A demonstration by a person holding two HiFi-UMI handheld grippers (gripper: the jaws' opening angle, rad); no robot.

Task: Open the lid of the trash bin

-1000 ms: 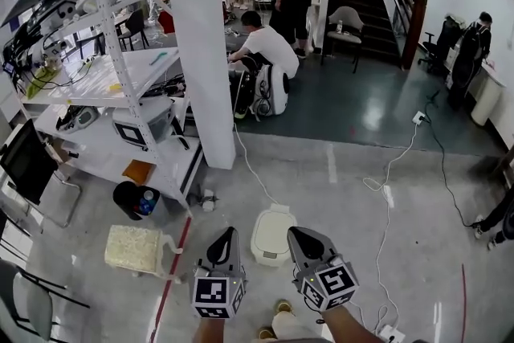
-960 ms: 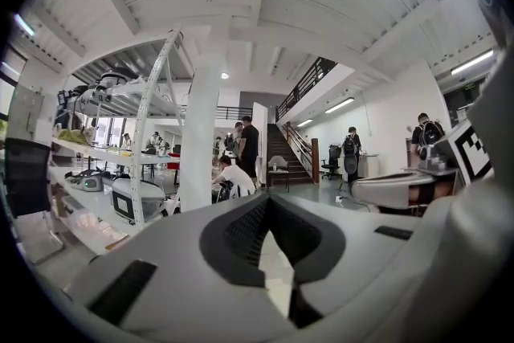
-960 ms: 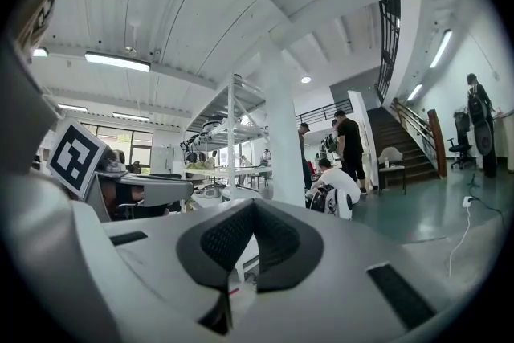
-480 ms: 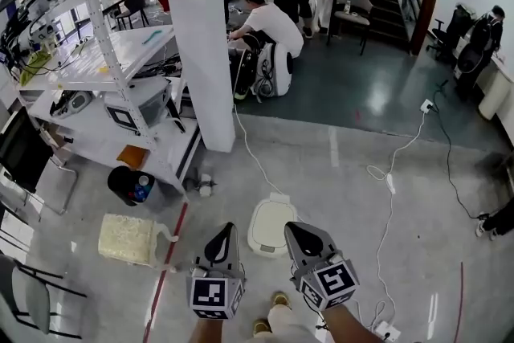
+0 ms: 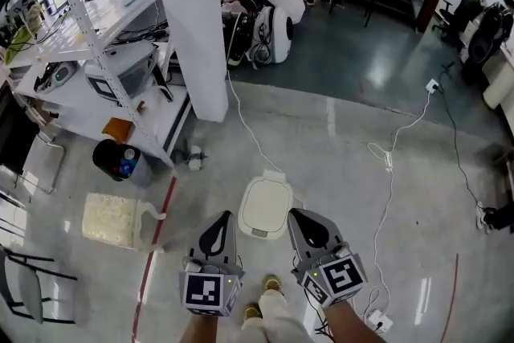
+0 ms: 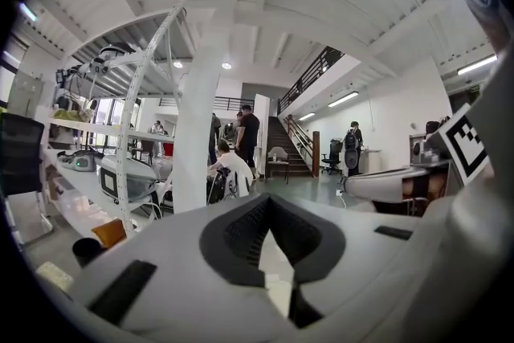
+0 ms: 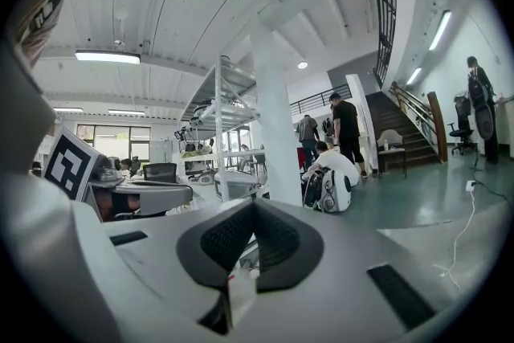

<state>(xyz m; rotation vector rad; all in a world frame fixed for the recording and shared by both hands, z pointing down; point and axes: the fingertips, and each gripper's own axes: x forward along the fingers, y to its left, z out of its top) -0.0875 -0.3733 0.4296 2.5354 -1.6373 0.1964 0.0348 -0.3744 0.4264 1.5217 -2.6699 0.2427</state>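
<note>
Both pinched closed, empty: left claw, right claw; trash bin on floor between them, just ahead, lid down.

Bare floor round trash bin, pillar beyond

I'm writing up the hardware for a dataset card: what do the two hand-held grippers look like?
Both the left gripper and the right gripper have pale grey shells that taper to a point, with black textured pads lining the jaws. Each carries at its rear a cube faced with black-and-white square markers. The forearms behind them show no sleeves.
</note>
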